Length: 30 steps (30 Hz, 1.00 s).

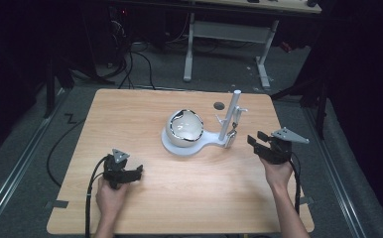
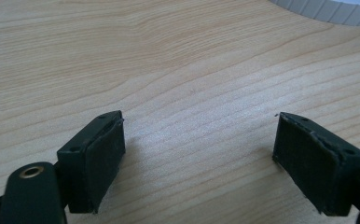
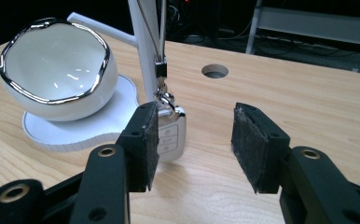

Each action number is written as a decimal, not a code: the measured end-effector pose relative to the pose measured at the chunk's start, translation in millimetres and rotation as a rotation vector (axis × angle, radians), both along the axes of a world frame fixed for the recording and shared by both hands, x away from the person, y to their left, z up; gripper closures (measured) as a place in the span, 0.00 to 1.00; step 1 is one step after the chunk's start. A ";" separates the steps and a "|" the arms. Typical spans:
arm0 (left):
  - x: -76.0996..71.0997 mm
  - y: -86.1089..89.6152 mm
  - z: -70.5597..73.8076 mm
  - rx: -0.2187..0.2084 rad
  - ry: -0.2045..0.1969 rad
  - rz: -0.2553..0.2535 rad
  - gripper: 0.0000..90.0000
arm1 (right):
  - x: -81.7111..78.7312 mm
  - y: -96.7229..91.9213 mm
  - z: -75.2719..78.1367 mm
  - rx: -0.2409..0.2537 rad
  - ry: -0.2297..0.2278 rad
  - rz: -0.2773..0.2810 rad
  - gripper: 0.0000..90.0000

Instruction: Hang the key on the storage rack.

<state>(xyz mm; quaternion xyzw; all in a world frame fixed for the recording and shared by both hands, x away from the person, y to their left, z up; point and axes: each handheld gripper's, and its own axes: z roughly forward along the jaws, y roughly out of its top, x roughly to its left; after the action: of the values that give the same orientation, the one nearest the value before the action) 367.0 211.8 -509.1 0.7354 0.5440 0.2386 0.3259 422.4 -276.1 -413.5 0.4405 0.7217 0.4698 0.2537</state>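
Black jaws of the right hand-held gripper (image 3: pixel 194 149) stand apart, empty; the key fob (image 3: pixel 169 135) hangs on its stand (image 1: pixel 231 119) at twelve o'clock, ungrasped. Left hand-held gripper (image 2: pixel 199 158) idles, jaws apart, on the worktop (image 2: pixel 169 70).

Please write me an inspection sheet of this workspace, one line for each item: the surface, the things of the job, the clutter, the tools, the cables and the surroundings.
Surface: light wooden table with a round hole near the far edge.
Job's things: white key fob hangs by a chain from a white stand; a white egg-shaped bowl with a silver rim sits on the stand's base.
Clutter: nothing seen.
Tools: left tool open over bare wood, nothing between the jaws; right tool open, pointed at the key fob, not touching it.
Cables: a black cable trails from the left tool; more cables lie on the floor behind the table.
Surroundings: dark room, grey floor, white desk frame behind.
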 end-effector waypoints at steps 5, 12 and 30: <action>0.0 0.0 0.0 0.000 0.000 0.000 0.19 | -2.7 -2.9 -3.5 0.011 0.007 0.000 0.57; 0.0 0.0 0.0 0.000 0.000 0.000 0.19 | -8.7 -5.3 -3.1 0.027 0.000 0.007 0.58; 0.0 0.0 0.0 0.000 0.000 0.000 0.19 | -24.7 -16.7 -11.6 0.054 0.003 -0.005 0.62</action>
<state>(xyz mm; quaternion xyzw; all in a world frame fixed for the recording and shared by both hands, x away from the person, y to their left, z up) 367.0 211.8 -509.1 0.7354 0.5441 0.2387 0.3259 397.8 -292.8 -425.2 0.4499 0.7080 0.4877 0.2417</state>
